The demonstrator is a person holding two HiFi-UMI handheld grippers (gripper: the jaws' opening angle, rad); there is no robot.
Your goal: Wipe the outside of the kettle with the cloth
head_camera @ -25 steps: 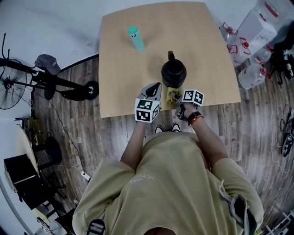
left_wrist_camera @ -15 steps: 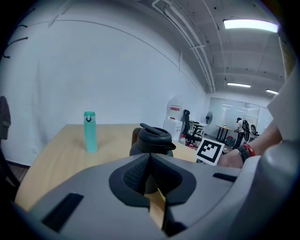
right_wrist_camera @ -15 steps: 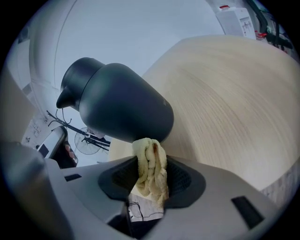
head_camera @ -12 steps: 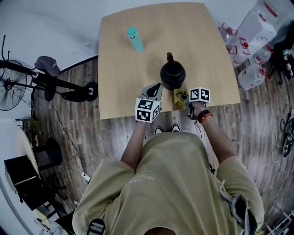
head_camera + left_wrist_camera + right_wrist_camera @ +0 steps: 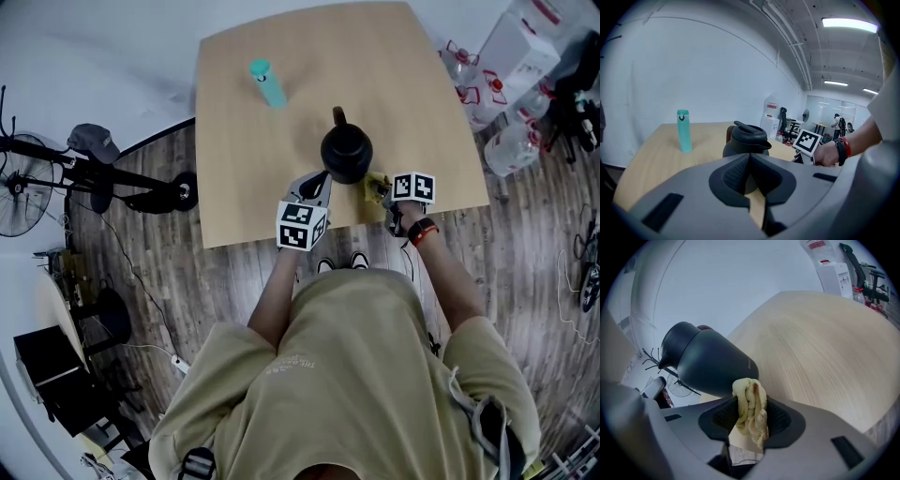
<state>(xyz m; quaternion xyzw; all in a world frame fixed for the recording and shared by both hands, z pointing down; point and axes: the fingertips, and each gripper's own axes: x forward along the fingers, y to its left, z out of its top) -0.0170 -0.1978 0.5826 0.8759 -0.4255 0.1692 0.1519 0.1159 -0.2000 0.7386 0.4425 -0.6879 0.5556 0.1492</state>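
2 claws sit at the near edge of the table, in the lower middle of the head view. Your left claw is closed, its jaws meeting tip to tip with nothing between them. It points at the kettle from just beside it, at the kettle's lower left in the head view; contact cannot be confirmed.

Your right claw is clamped on the cloth, a bunched yellow wad that stands up out of the jaws and hangs down below them. In the right gripper view, the top of the cloth lies against the dark lower wall of the kettle, near the centre of the frame. In the head view, the cloth shows as a yellow patch at the kettle's lower right, between the kettle and your right claw.

The kettle stands upright on the table with its lid on. 1 teal bottle stands upright at the upper left of the table, well apart from the kettle.
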